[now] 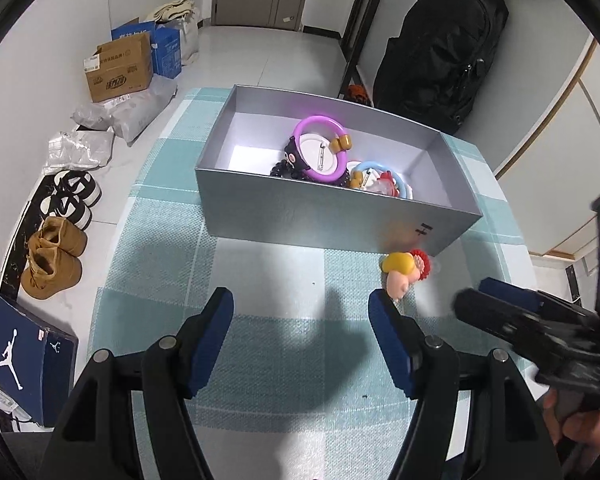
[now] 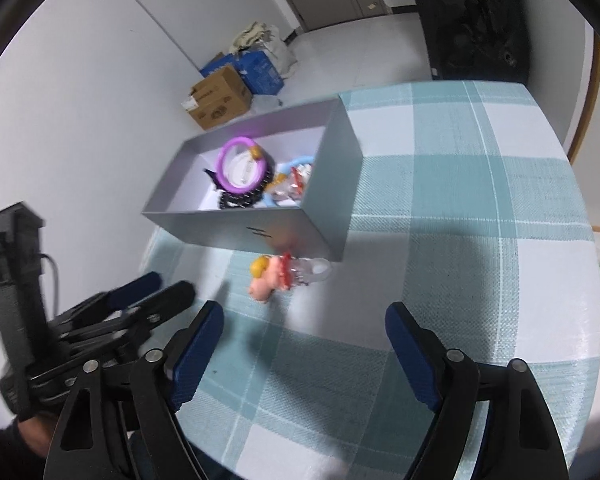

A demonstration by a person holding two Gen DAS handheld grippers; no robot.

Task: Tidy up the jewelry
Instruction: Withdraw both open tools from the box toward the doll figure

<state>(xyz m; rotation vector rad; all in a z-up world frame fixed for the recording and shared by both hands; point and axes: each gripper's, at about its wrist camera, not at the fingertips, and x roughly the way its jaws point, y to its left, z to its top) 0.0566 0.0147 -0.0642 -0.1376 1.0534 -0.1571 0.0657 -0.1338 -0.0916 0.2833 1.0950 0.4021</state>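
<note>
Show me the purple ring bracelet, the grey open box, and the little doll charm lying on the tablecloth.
purple ring bracelet (image 1: 305, 126), left wrist view, upper band.
grey open box (image 1: 284, 216), left wrist view, near outer wall.
little doll charm (image 2: 269, 279), right wrist view, pink body.

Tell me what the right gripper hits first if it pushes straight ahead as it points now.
Probably nothing close: the open right gripper points over bare checked tablecloth. The doll charm and grey box lie left of that line, though depth is uncertain.

— What is hidden in the open grey cardboard box (image 1: 332, 216)?
— The string of dark beads (image 1: 284, 169) is half masked by its near wall, and the pale blue ring (image 1: 396, 184) likewise.

— And what is blurred?
— The right gripper (image 1: 474, 300) is smeared in the left wrist view; the left gripper (image 2: 168, 286) is smeared in the right.
</note>
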